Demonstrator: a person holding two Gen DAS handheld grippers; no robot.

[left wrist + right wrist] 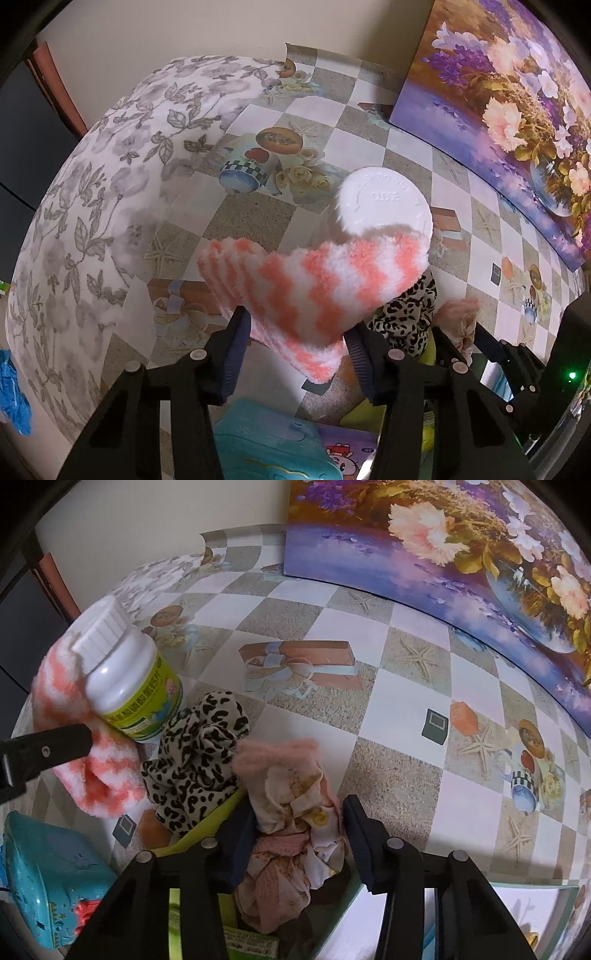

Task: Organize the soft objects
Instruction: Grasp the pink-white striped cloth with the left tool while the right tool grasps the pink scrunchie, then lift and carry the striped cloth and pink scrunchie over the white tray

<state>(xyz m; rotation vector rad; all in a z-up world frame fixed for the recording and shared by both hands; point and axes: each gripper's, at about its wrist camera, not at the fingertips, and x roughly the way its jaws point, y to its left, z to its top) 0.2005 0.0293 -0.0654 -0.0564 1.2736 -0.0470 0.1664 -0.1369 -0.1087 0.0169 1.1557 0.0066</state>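
Sorting barely under way: left gripper (293,332) pinches the striped sock (321,280) beside the bottle (125,672); right gripper (299,834) half-closed on the pink cloth (291,812); leopard scarf (195,760) untouched on the table (388,768).

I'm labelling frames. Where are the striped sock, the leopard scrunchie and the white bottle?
striped sock (325,284), left wrist view, middle of the sock
leopard scrunchie (199,753), right wrist view, its centre folds
white bottle (122,672), right wrist view, its side
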